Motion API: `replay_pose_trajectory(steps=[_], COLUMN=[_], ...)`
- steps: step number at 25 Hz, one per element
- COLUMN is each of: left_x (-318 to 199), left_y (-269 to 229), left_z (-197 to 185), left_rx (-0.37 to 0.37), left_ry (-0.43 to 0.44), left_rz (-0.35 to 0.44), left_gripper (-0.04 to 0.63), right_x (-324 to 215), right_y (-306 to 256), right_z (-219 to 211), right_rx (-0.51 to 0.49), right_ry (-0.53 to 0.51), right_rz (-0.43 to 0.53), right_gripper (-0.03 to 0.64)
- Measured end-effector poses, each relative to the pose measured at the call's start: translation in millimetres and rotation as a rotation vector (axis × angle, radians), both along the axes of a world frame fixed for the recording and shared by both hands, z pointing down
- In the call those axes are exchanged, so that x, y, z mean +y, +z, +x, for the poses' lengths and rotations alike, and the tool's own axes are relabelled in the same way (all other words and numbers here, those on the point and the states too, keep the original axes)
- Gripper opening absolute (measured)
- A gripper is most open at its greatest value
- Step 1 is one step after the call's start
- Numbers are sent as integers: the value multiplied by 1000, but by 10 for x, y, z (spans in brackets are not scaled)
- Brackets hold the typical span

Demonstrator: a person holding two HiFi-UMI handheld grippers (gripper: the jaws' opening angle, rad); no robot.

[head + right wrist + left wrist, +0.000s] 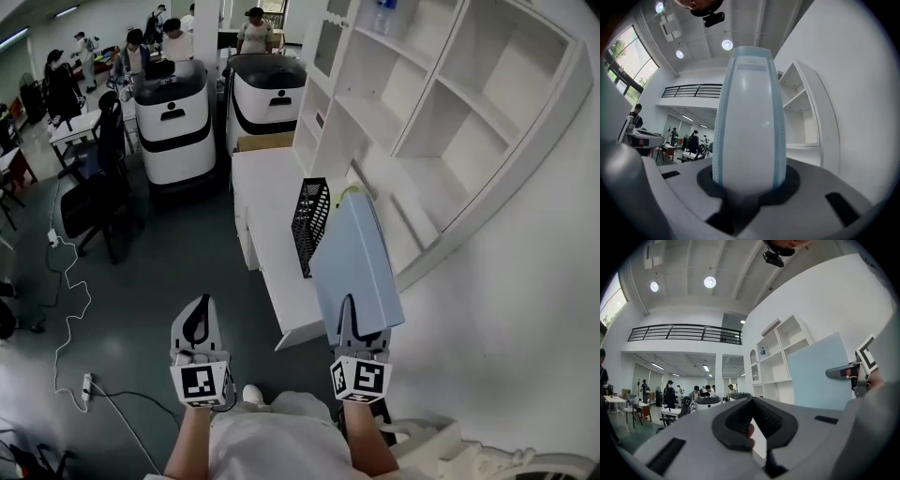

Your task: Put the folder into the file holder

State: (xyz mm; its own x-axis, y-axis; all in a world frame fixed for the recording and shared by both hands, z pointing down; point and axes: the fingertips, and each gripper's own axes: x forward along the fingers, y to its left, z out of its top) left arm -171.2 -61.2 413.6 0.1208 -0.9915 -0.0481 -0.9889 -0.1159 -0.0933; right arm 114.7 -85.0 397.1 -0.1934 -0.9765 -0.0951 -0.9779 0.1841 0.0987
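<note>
Now, right gripper: we clamp the pale blue folder
Left gripper: jaws together, empty
Mesh file holder: upright on desk

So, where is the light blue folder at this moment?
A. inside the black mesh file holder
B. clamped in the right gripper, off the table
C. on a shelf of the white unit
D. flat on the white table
B: the right gripper is shut on the light blue folder, holding it up outside the black mesh file holder.
</note>
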Motion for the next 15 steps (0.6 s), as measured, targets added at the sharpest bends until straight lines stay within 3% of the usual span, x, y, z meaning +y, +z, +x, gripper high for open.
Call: replay_pose_trajectory(steps=[15], left_x=[-1396], left_y=[-17], left_z=[-255], left_rx=[6], left_ry=[-55], left_rz=[-14], left_gripper=[-9], right_x=[-1892], right_y=[236], right_z=[34], right_rx=[-5], right_ry=[34], right_rz=[12], right_gripper=[127])
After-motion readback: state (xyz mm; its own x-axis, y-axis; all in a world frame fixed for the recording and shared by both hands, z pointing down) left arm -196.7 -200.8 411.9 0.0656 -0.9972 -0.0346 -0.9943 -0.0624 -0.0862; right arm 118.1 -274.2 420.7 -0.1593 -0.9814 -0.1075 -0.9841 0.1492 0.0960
